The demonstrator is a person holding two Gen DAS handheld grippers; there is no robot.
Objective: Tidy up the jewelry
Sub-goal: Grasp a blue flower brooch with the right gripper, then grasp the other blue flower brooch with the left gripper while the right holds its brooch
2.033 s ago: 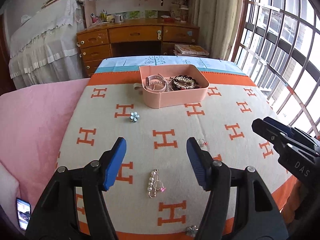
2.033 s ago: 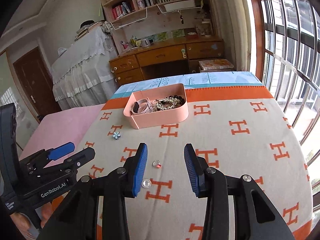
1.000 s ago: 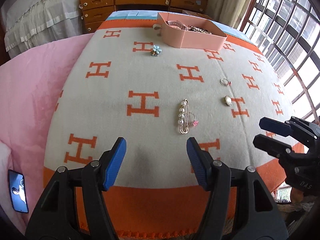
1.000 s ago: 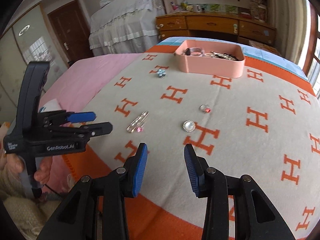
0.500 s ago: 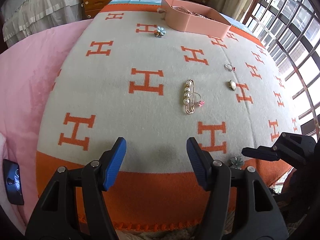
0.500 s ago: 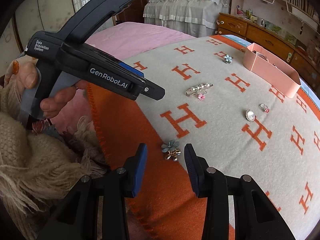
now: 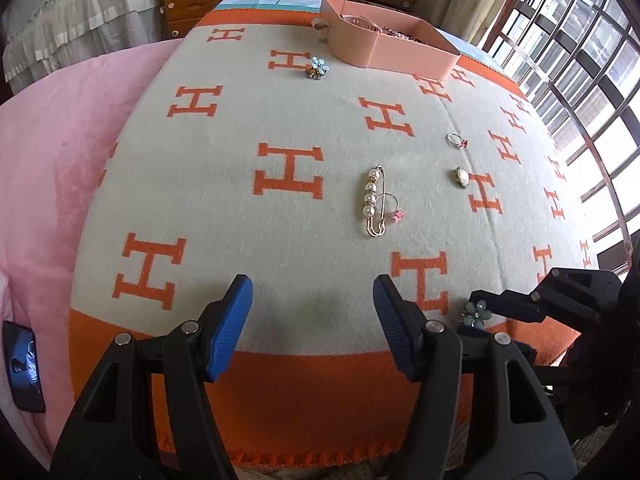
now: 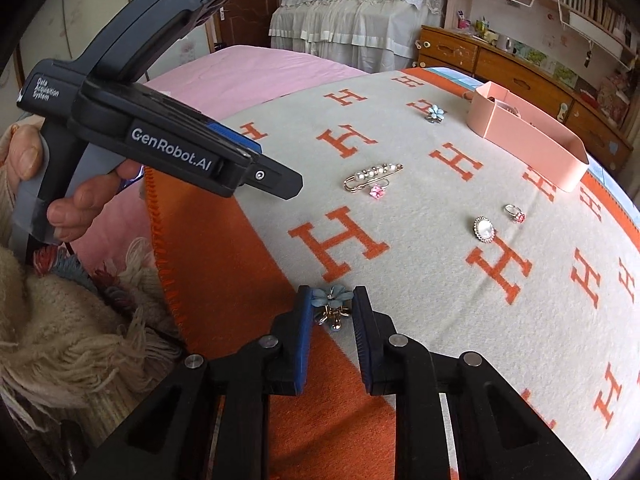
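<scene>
A blue flower brooch (image 8: 333,298) lies at the blanket's near orange border, between the pads of my right gripper (image 8: 332,304). Its jaws are closing and both pads touch the petals. The left wrist view shows that brooch (image 7: 476,314) at the right gripper's tips (image 7: 480,300). My left gripper (image 7: 312,312) hangs open over the near border with nothing in it. On the blanket lie a pearl pin (image 7: 374,200), a pink-stone ring (image 7: 394,210), an oval pearl brooch (image 7: 462,177), a red-stone ring (image 7: 457,141) and a second blue flower (image 7: 318,67). The pink tray (image 7: 392,52) stands at the far end.
A pink bedcover (image 7: 60,140) lies left of the blanket, with a phone (image 7: 22,364) at its near edge. A hand (image 8: 72,208) holds the left gripper (image 8: 276,168) above a fringed woollen cloth (image 8: 80,340). A wooden dresser (image 8: 520,64) and windows (image 7: 580,60) lie beyond.
My right gripper's jaws have narrowed around the blue flower brooch, which now fills the gap between the pads. The left gripper has stayed open and hardly shifted.
</scene>
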